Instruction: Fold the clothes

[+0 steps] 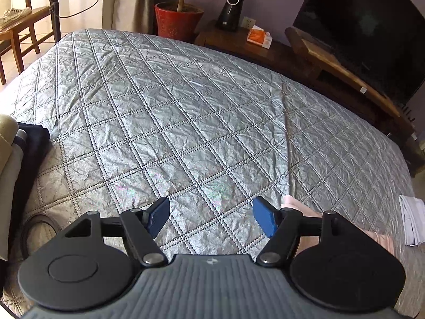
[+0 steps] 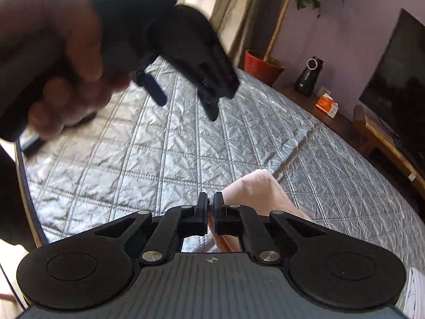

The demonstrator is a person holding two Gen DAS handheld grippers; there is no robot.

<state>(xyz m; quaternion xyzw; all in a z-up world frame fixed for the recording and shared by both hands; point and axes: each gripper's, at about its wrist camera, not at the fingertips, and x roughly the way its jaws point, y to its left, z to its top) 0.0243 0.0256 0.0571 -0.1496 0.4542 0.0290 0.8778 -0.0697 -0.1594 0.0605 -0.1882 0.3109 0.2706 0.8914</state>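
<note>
A pale pink garment (image 2: 255, 188) lies on the grey quilted bed (image 1: 186, 111). My right gripper (image 2: 210, 207) is shut on a fold of that pink cloth, which rises just past the fingers. In the left wrist view the same pink garment (image 1: 292, 206) shows behind the right blue finger. My left gripper (image 1: 211, 219) is open above the quilt with nothing between its blue pads. From the right wrist view the left gripper (image 2: 188, 106) hangs high over the bed, held by a person's hand (image 2: 53, 61).
A stack of folded clothes (image 1: 24, 143) sits at the bed's left edge, a white folded item (image 1: 411, 220) at its right edge. Beyond the bed are a red plant pot (image 1: 176, 21), a wooden bench with a TV (image 1: 372, 26), and a chair (image 1: 18, 26).
</note>
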